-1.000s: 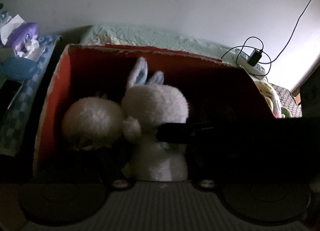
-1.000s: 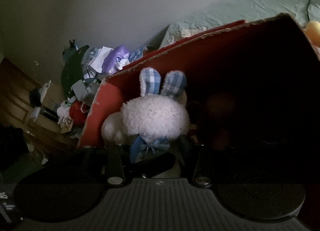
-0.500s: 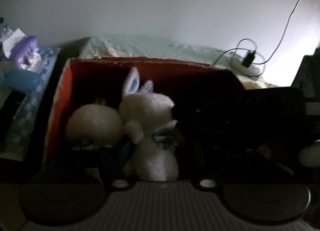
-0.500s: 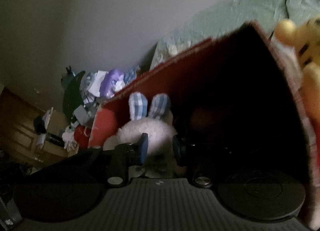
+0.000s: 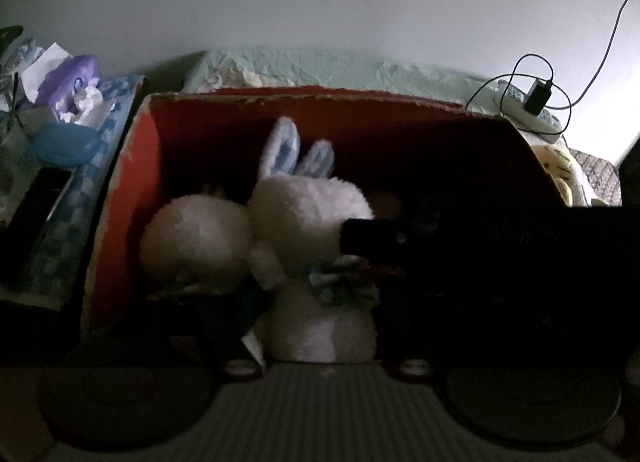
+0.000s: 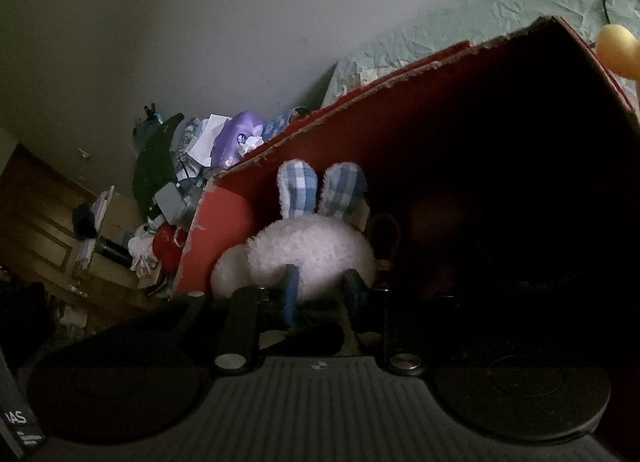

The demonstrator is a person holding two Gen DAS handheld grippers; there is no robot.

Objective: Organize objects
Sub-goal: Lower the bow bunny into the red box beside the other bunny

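While white plush rabbit (image 6: 312, 250) sits inside red cardboard box (image 6: 420, 109), right gripper (image 6: 320, 290) fingers apart, flanking its body, not clamped. Left gripper (image 5: 316, 342) state cannot tell. Risk: closing on loose fur, rabbit slips, topples against neighbouring round plush (image 5: 196, 238).

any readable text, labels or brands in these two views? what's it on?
"AS" – white letters on the dark object at the bottom-left edge of the right wrist view; the start of the word is cut off by the frame.
Smaller white lines below it: too small and blurred to read.
Left wrist view: no readable text; the red box shows none.
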